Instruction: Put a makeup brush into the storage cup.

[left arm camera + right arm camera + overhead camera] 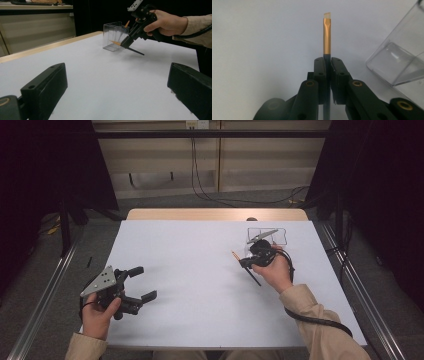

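R gripper (326,65) is clamped tight on a thin brush (327,37), held just behind the gold ferrule w/ the dark handle trailing out the back; L gripper (136,283) sits idle at the near-left of the table (190,285), jaws wide, nothing in them. Brush is up off the sheet, just beside the clear box (115,36) at the far right. Risks as I see it: the grip is narrow and near one end, so the long handle can pivot in the pads if I swing fast or clip the box wall; box looks light, so a nudge from the tip or the gripper body prob tips or slides it. Missing the opening is also likely, since its clear rim is hard to read. Brush's long axis runs in line w/ the R jaws, bristle tip leading, pointing left and slightly away in the high view, handle end angled back toward me.
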